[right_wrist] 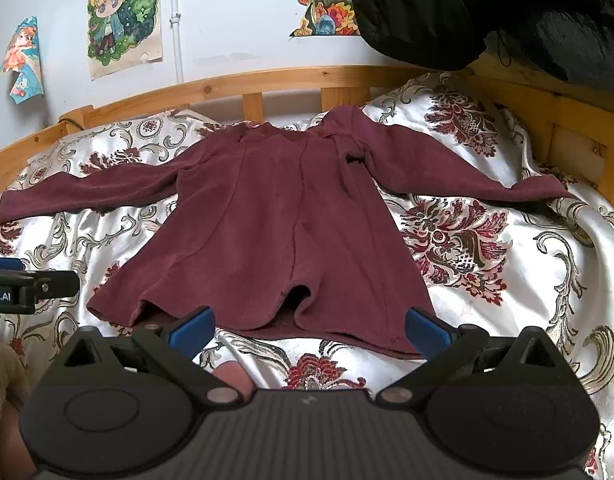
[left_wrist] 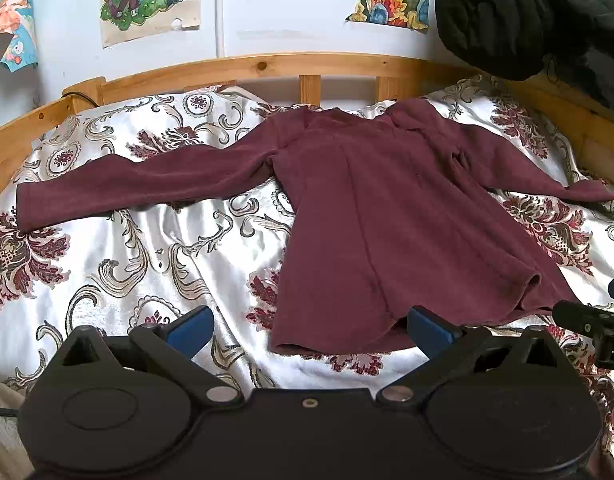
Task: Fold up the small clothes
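garment: a small long-sleeved top [left_wrist: 387, 216] [right_wrist: 275, 220] in dark maroon, soft fleece-like cloth
state: unfolded, spread flat, both sleeves stretched out to the sides
pose: neckline at the far end, hem at the near end; vertical seams run down the body
left sleeve: reaches far out to the left, cuff lying flat on the bedspread
right sleeve: angles out to the right, creased where it joins the shoulder
hem: flared and wavy, rippled up in a couple of places so the inside shows
place: on a white floral satin bedspread, collar near the wooden bed rail
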### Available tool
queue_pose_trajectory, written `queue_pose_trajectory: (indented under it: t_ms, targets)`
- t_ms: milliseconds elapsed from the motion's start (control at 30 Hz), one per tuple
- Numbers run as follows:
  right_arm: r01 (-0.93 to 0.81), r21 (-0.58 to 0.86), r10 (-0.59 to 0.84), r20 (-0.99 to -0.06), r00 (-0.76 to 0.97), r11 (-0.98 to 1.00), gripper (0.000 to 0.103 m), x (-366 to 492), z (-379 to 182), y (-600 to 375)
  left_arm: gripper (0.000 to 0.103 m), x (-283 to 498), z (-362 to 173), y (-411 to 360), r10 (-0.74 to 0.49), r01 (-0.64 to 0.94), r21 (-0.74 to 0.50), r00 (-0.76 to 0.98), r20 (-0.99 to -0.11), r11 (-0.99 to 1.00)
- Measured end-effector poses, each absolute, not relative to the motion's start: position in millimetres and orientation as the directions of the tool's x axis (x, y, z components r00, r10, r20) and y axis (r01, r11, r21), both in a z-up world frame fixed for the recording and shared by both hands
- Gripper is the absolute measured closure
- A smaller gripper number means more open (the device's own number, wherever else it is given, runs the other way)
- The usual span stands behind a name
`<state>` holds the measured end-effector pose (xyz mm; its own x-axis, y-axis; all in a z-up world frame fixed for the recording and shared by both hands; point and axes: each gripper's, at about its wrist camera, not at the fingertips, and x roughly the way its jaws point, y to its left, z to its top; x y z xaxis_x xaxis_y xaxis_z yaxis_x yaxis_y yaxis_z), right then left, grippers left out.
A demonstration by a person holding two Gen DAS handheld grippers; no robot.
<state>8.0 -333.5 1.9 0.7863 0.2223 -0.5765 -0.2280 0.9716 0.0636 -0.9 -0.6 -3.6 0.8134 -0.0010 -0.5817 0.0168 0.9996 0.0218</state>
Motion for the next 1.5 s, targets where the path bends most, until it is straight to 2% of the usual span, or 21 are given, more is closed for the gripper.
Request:
queue_pose_trajectory:
  t_ms: [267, 367, 600, 800, 933, 1033, 1133, 1367, 1500]
  targets:
    - [-0.202, 0.078, 0.208, -0.597, 0.775, 0.976, 0.000, 12, -3, -334, 0.001, 1, -4, -3, -0.001, 0.023, 0.031, 0.809, -0.588, 0.999]
    - [-0.162, 0.082, 0.178, -0.631, 0.755, 0.983, 0.000, 22, -5, -338, 0.001, 4, -4, -3, -0.006, 0.033, 0.034, 0.801, -0.598, 0.999]
    - [-0.117, -0.084, 0.031, -0.669, 0.742, 0.990, 0.000, 68, 25, -351, 0.001, 46, 22, 1, -0.043, 0.074, 0.021, 0.764, -0.643, 0.997]
    - [-0.072, -0.229, -0.116, -0.708, 0.697, 0.971, 0.000, 117, 52, -357, 0.001, 108, 45, -7, -0.157, 0.218, 0.002, 0.708, -0.688, 0.976]
    - [-0.083, -0.326, -0.182, -0.700, 0.690, 0.942, 0.000, 145, 64, -357, 0.001, 149, 43, -22, -0.132, 0.224, 0.049, 0.721, -0.680, 0.973]
    - [-0.063, -0.355, -0.213, -0.683, 0.698, 0.933, 0.000, 161, 67, -362, 0.001, 178, 35, -27, -0.139, 0.206, 0.018, 0.721, -0.679, 0.978]
    - [-0.014, -0.330, -0.223, -0.668, 0.710, 0.944, 0.000, 175, 62, -376, 0.001, 198, 23, -27, -0.138, 0.175, -0.017, 0.710, -0.690, 0.984]
    - [0.023, -0.106, -0.090, -0.686, 0.722, 0.994, 0.000, 177, 34, -427, 0.001, 237, -18, -18, -0.115, 0.113, -0.061, 0.573, -0.811, 0.992]
    - [0.033, -0.060, -0.066, -0.704, 0.707, 0.998, 0.000, 174, 22, -446, 0.001, 244, -37, -10, -0.124, 0.107, -0.077, 0.559, -0.820, 0.991]
